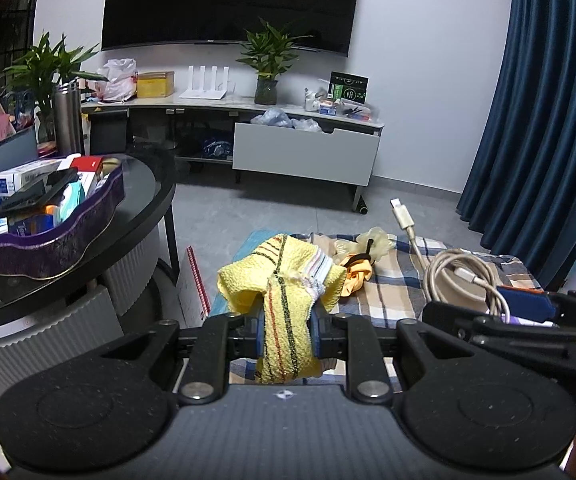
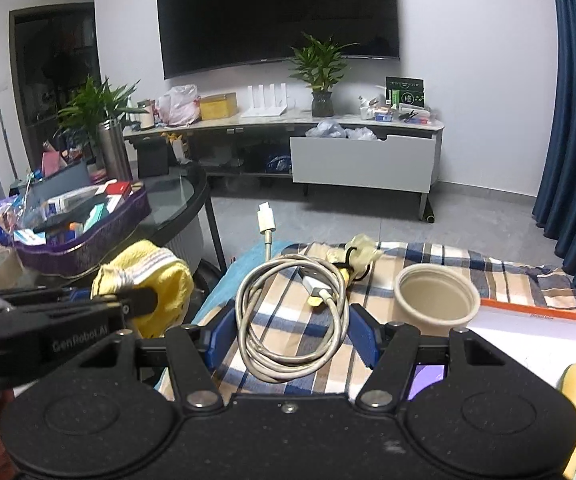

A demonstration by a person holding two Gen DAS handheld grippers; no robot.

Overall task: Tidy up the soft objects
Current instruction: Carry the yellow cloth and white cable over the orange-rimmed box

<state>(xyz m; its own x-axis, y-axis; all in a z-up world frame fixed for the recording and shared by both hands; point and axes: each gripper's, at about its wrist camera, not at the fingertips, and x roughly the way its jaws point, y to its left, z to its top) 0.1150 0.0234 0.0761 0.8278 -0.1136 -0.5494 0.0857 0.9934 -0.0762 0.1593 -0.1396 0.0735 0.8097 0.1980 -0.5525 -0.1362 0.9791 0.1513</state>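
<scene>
My left gripper (image 1: 288, 332) is shut on a yellow striped towel (image 1: 284, 280), held bunched above the plaid cloth (image 1: 383, 292). The towel also shows at the left of the right wrist view (image 2: 156, 276), with the left gripper (image 2: 136, 304) in front of it. My right gripper (image 2: 291, 336) is open, its blue pads either side of a coiled white charging cable (image 2: 288, 312) that lies on the plaid cloth (image 2: 427, 256); the cable also shows in the left wrist view (image 1: 463, 276). A pale and orange rubber glove bundle (image 1: 363, 256) lies further back on the cloth.
A paper cup (image 2: 435, 300) stands right of the cable. A white box with an orange rim (image 2: 543, 324) lies at the right. A round glass table (image 1: 140, 196) carries a purple tray of boxes (image 1: 48, 248) at left. TV stand (image 1: 307, 152) beyond.
</scene>
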